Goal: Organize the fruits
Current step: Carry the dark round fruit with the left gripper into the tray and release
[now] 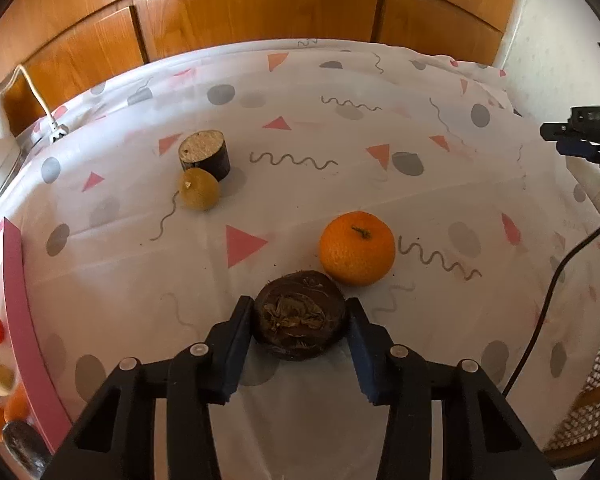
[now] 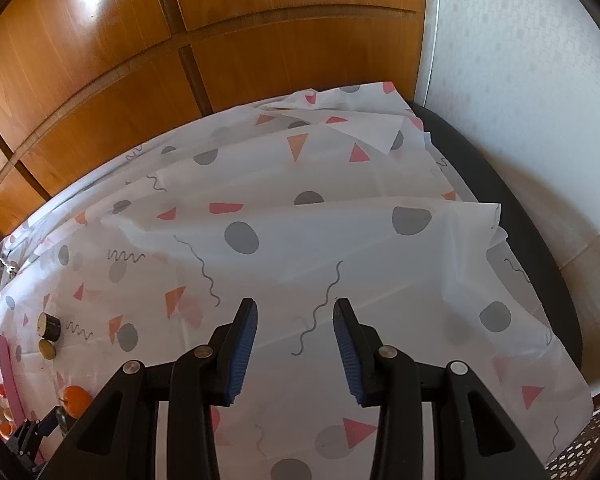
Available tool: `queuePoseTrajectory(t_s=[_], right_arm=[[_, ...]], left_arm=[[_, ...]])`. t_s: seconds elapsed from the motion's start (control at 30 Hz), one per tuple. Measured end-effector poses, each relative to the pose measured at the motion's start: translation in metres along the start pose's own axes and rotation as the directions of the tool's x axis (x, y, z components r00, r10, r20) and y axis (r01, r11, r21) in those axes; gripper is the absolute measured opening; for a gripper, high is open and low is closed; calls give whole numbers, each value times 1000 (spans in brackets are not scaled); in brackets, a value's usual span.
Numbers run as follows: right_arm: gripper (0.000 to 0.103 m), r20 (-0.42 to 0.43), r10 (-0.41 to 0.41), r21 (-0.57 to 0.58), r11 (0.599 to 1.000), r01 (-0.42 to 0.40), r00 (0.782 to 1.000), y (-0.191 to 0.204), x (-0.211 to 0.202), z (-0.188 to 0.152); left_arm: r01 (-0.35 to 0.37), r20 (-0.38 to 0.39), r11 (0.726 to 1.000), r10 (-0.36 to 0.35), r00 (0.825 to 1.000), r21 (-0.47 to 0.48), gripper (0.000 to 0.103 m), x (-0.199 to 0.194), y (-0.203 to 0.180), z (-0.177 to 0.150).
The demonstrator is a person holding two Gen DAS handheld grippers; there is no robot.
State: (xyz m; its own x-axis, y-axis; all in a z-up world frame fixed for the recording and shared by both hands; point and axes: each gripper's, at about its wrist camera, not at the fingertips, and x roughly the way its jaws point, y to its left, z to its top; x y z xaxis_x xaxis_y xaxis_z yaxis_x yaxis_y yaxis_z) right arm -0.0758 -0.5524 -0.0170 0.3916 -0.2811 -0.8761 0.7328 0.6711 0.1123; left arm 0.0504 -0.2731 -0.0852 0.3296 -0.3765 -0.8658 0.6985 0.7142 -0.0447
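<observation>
In the left wrist view my left gripper (image 1: 299, 322) is shut on a dark brown round fruit (image 1: 299, 320), its pads pressed against both sides, low over the patterned tablecloth (image 1: 300, 128). An orange (image 1: 357, 253) sits just behind and to the right of it. A small yellow-brown fruit (image 1: 199, 189) lies further left, touching a dark cut cylinder-shaped piece (image 1: 205, 155). My right gripper (image 2: 295, 320) is open and empty above bare cloth on the right side of the table; it also shows at the right edge of the left wrist view (image 1: 580, 136).
A pink-rimmed tray (image 1: 18, 320) at the left edge holds several small orange, red, pale and dark fruits. Wooden cabinet doors (image 1: 260, 12) stand behind the table. A black cable (image 1: 548, 304) hangs at the right. A white charger and cord (image 1: 4, 116) lie at the far left.
</observation>
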Motion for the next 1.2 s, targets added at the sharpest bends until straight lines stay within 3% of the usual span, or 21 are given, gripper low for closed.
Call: queuePoseTrajectory(t_s=[0.2, 0.5, 0.63, 0.73, 0.93, 1.03, 1.2], right_arm=[[40, -16, -23, 47, 999, 23, 1000, -12, 4, 0], [40, -21, -49, 67, 996, 50, 999, -17, 5, -1], [40, -15, -59, 79, 995, 60, 998, -19, 3, -2], [40, -11, -60, 85, 995, 61, 998, -19, 2, -3], [40, -20, -68, 66, 995, 69, 998, -15, 3, -5], [40, -26, -76, 61, 995, 78, 997, -14, 5, -5], [40, -29, -92, 61, 994, 94, 995, -14, 6, -6]], left_arm=[[37, 3, 996, -37, 999, -87, 46, -15, 18, -5], [19, 130, 965, 15, 991, -260, 46, -80, 73, -21], [-61, 166, 918, 136, 977, -393, 46, -108, 115, -38], [-128, 143, 855, 228, 963, -502, 46, -121, 151, -57], [-218, 84, 756, 339, 937, -617, 46, -136, 203, -104], [-241, 54, 723, 358, 932, -647, 46, -139, 216, -124], [-263, 25, 692, 377, 926, -673, 46, -138, 224, -141]])
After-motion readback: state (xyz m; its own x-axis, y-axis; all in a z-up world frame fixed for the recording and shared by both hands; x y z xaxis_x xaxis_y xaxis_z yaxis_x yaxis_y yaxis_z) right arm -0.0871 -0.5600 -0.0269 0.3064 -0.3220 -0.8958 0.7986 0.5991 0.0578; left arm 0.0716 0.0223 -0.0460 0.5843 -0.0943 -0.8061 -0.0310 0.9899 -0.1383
